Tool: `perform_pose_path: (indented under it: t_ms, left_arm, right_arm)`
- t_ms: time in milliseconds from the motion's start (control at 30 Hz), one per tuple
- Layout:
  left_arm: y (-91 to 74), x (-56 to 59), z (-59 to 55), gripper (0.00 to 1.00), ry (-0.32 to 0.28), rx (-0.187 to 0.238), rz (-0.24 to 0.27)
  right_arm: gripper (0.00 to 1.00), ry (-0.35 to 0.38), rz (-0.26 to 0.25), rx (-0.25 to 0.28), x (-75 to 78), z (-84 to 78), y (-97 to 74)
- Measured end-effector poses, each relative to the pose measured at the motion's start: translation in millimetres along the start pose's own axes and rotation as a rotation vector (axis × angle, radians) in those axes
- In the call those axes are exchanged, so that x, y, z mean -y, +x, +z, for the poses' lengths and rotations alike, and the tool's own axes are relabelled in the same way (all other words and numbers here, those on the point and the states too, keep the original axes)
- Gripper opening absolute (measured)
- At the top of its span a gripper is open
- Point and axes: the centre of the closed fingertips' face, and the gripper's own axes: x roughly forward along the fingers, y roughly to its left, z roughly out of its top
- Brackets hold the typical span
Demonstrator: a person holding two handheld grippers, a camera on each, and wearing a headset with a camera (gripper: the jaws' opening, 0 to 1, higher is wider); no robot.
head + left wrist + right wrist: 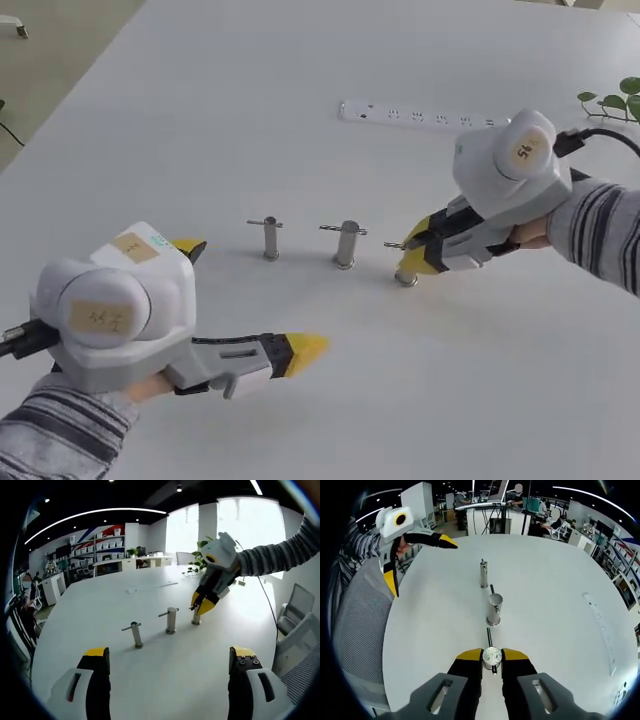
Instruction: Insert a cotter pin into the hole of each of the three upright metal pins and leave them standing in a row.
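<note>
Three upright metal pins stand in a row on the white table (300,150). The left pin (271,239) and the middle pin (346,245) each carry a thin cotter pin crosswise near the top. My right gripper (413,252) is shut on the top of the right pin (405,277); in the right gripper view the pin head (492,656) sits between the yellow fingertips (470,655), with a cotter pin (489,636) sticking forward from it. My left gripper (248,298) hovers wide open near the front left, holding nothing, short of the row (171,620).
A white power strip (420,116) lies at the back of the table. Plant leaves (612,102) reach in at the far right. Office chairs (295,630) stand beside the table edge. A grey chair back (360,630) is by the other side.
</note>
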Motion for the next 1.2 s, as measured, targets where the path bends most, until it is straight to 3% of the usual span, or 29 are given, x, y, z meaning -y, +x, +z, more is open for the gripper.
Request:
perform_pose_path:
  t_ms: [633, 833, 1200]
  left_arm:
    - [1.1, -8.1, 2.1, 0.99, -0.04, 0.021, 0.006]
    - [1.6, -9.7, 0.6, 0.99, -0.045, 0.014, 0.006]
    - [1.9, -9.1, -1.6, 0.99, -0.049, 0.001, 0.003]
  right_arm:
    - [0.09, -0.016, 0.013, 0.016, 21.7, -3.9, 2.9]
    - [0.09, -0.029, 0.039, 0.016, 19.5, -3.0, 2.3]
    - [0.1, -0.085, 0.042, 0.02, 16.0, -2.2, 0.5]
